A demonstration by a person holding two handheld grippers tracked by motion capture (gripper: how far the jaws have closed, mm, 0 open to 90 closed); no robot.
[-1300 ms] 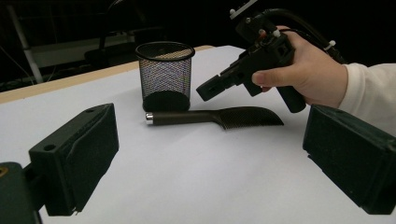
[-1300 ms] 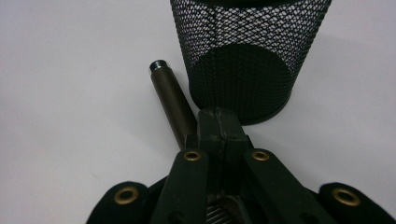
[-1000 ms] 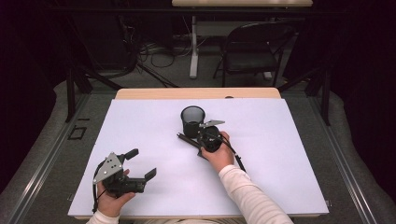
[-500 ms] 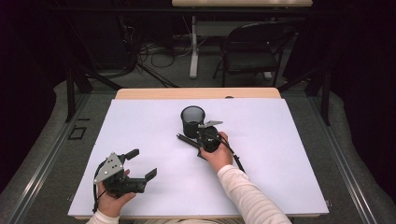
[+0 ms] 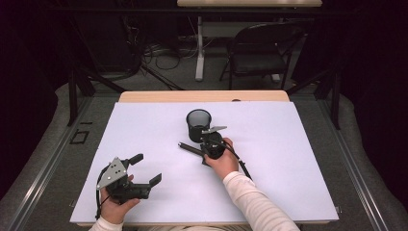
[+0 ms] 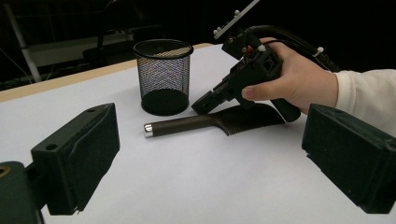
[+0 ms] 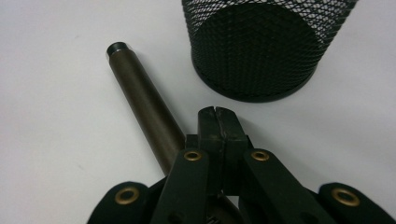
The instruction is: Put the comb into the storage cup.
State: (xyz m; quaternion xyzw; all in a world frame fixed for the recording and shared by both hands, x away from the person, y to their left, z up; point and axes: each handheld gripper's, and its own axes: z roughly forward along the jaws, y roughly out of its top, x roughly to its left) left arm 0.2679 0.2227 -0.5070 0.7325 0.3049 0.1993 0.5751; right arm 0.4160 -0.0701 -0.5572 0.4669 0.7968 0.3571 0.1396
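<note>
A dark comb (image 5: 190,148) with a round brown handle (image 7: 144,112) lies flat on the white table sheet (image 5: 288,159), just in front of a black mesh cup (image 5: 198,124). My right gripper (image 5: 204,147) is shut, its jaws pressed together with nothing between them. Its tip (image 7: 217,115) rests right beside the handle, where handle and teeth meet (image 6: 219,119). The mesh cup (image 7: 261,46) stands upright close ahead of that tip. My left gripper (image 5: 146,168) is held at the near left of the table, open, with both jaws wide apart (image 6: 210,186) and pointed at the comb and cup (image 6: 163,74).
The white sheet covers a wooden table whose far edge (image 5: 202,96) shows behind the cup. A black chair (image 5: 262,48) and cables stand on the floor beyond. Dark metal frame bars (image 5: 72,91) flank the table.
</note>
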